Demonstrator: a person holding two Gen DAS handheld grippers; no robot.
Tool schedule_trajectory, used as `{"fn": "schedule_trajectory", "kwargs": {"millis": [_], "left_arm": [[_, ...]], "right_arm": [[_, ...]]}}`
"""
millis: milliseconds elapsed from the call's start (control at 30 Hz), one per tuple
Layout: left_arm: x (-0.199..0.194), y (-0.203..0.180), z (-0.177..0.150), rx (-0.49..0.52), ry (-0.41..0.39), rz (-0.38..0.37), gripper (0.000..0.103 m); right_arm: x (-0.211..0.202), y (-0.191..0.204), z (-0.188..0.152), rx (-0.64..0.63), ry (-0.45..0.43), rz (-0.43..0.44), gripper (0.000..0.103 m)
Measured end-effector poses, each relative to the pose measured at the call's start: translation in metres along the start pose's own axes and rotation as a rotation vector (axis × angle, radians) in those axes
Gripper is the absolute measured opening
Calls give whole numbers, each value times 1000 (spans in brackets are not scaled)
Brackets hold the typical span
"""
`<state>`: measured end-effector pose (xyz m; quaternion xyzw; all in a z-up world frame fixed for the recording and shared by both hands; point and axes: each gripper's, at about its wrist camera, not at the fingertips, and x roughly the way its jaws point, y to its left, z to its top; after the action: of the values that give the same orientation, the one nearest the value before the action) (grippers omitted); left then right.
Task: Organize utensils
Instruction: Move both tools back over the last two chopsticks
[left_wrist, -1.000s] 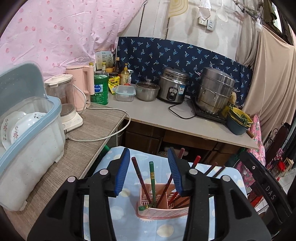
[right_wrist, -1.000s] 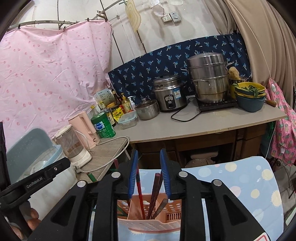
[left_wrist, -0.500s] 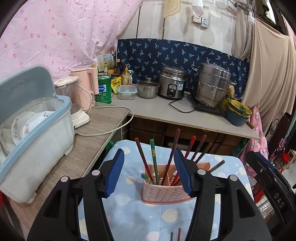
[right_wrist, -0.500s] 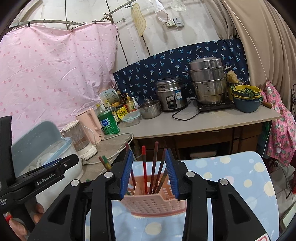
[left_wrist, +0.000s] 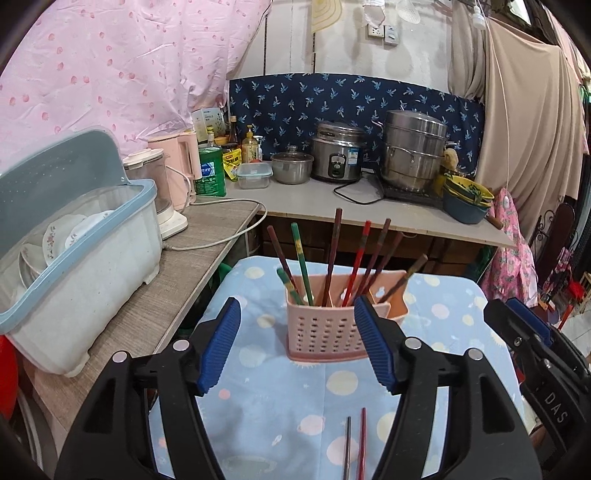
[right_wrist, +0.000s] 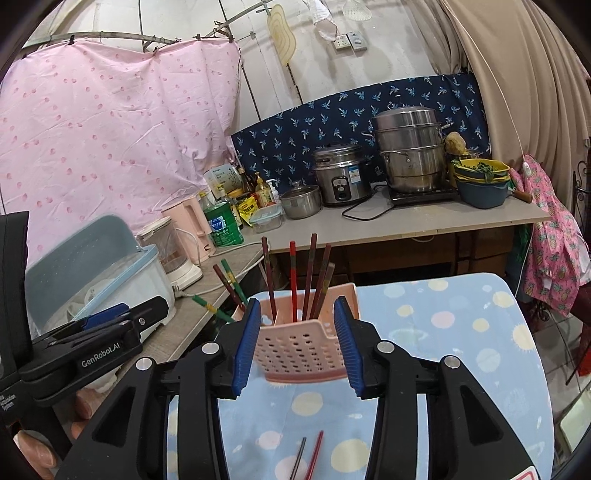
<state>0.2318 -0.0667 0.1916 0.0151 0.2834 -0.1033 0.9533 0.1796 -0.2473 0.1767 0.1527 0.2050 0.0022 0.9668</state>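
Left gripper (left_wrist: 297, 345) hung wide open, gripping nothing; right gripper (right_wrist: 295, 345) likewise spread, empty. Both sat above the blue dotted cloth (left_wrist: 280, 413), aimed at the pink utensil holder (left_wrist: 325, 332) standing upright on it with several chopsticks (left_wrist: 334, 254) leaning inside. Two loose chopsticks (left_wrist: 354, 443), one red, one dark, lay side by side on the cloth, nearer than the holder. Dish bin (left_wrist: 74, 258) stood on the counter at left.
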Motion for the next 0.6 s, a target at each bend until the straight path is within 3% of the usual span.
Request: {"fn": "schedule_trajectory", "kwargs": {"millis": [600], "left_arm": [[-26,-1,-66,11,72,7,66]], "right_arm": [[-44,-3,-60,2,58,-16,41]]}}
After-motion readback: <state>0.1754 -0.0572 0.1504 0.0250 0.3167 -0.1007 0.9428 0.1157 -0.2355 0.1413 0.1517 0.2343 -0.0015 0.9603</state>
